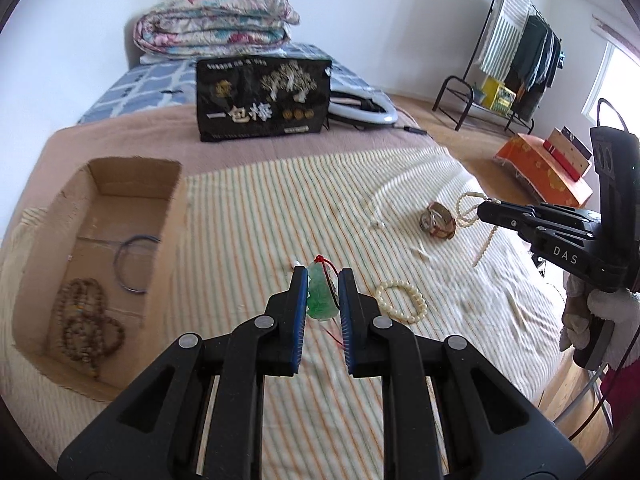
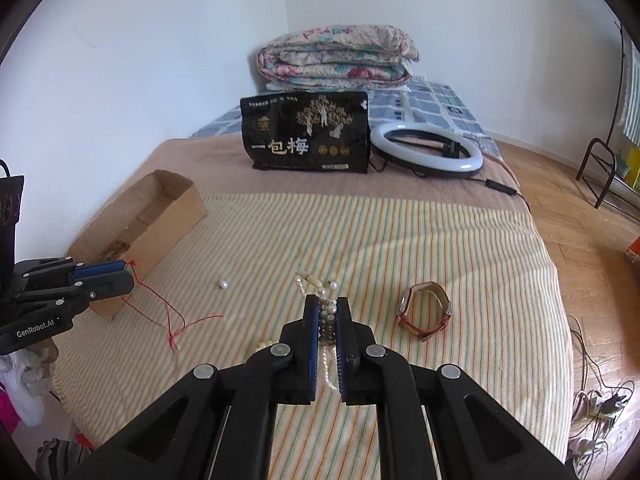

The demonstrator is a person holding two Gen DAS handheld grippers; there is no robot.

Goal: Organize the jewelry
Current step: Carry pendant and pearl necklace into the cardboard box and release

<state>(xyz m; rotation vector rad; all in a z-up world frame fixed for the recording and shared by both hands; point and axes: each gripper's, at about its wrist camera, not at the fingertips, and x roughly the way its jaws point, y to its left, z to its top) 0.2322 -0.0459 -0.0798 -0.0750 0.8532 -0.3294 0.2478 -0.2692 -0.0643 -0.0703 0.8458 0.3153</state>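
Observation:
My left gripper (image 1: pixel 323 276) is shut on a green jade pendant (image 1: pixel 320 296) with a red cord, held above the striped blanket. From the right wrist view the left gripper (image 2: pixel 128 272) hangs beside the cardboard box (image 2: pixel 168 216), its red cord (image 2: pixel 176 320) trailing down. My right gripper (image 2: pixel 327 304) is shut on a pearl necklace (image 2: pixel 326 320); it also shows in the left wrist view (image 1: pixel 486 204) with pearls (image 1: pixel 466 212) dangling. The box (image 1: pixel 48 240) holds a brown bead string (image 1: pixel 86 320) and a thin bangle (image 1: pixel 134 264). A cream bead bracelet (image 1: pixel 402 300) lies right of the pendant.
A red-strap watch (image 2: pixel 426 312) lies right of the right gripper, and a loose pearl (image 2: pixel 223 285) to its left. A black snack bag (image 2: pixel 308 136), a ring light (image 2: pixel 426 152) and a folded quilt (image 2: pixel 336 60) sit at the far end of the bed. A clothes rack (image 1: pixel 516 56) stands on the floor.

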